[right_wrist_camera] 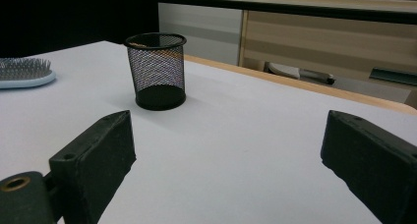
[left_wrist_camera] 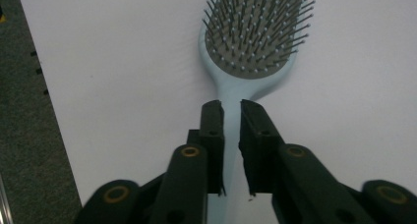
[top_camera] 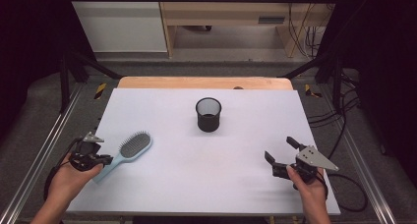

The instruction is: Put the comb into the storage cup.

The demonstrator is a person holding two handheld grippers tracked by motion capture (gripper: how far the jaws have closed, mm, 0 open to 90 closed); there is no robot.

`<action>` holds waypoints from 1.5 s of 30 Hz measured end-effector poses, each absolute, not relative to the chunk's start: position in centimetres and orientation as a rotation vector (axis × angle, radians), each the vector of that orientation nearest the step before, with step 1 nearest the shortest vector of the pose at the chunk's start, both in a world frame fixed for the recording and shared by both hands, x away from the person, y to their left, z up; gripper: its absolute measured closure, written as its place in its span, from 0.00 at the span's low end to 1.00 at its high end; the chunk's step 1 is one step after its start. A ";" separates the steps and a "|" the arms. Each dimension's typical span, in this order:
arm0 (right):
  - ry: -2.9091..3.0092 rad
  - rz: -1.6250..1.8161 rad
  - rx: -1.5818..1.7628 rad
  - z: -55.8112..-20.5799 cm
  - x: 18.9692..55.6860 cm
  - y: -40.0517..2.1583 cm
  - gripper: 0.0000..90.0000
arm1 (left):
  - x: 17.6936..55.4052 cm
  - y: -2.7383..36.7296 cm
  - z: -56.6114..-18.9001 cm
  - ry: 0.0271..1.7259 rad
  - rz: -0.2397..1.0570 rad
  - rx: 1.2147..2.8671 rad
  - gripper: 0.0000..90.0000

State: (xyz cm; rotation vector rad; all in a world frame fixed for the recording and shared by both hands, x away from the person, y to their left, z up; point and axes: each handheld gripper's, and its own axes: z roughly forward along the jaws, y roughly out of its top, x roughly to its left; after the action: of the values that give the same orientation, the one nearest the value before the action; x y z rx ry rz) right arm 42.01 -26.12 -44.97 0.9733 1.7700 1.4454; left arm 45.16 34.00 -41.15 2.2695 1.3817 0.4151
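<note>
Hairbrush (left_wrist_camera: pixel 253 35): bristle head cut off by the top edge in the left gripper view; handle mostly hidden between and beneath the left gripper (left_wrist_camera: pixel 231 106), so contact with the pads cannot be told. Hairbrush head cut off at the left edge in the right gripper view. Mesh cup (top_camera: pixel 208 114): contents too dark to tell.
</note>
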 end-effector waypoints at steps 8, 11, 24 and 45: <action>1.777 1.444 0.971 -45.0 42.0 -26.0 0.07 | 45.9 33.6 -41.4 1.382 0.461 2.260 0.39; 1.779 1.443 0.970 -45.0 42.0 -26.0 0.07 | 46.3 33.4 -41.8 1.375 0.454 2.281 0.30; 1.781 1.441 0.966 -45.0 42.0 -26.0 0.07 | 47.5 33.4 -43.3 1.328 0.395 2.335 0.14; 1.786 1.440 0.963 -45.0 42.0 -25.9 0.07 | 48.2 33.1 -44.5 1.246 0.281 2.432 0.66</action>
State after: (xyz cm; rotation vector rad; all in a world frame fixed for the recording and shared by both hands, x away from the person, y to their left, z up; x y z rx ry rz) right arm 42.01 -25.90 -45.00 0.9628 1.7863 1.4399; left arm 48.16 33.11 -44.54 2.4324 1.2455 0.2807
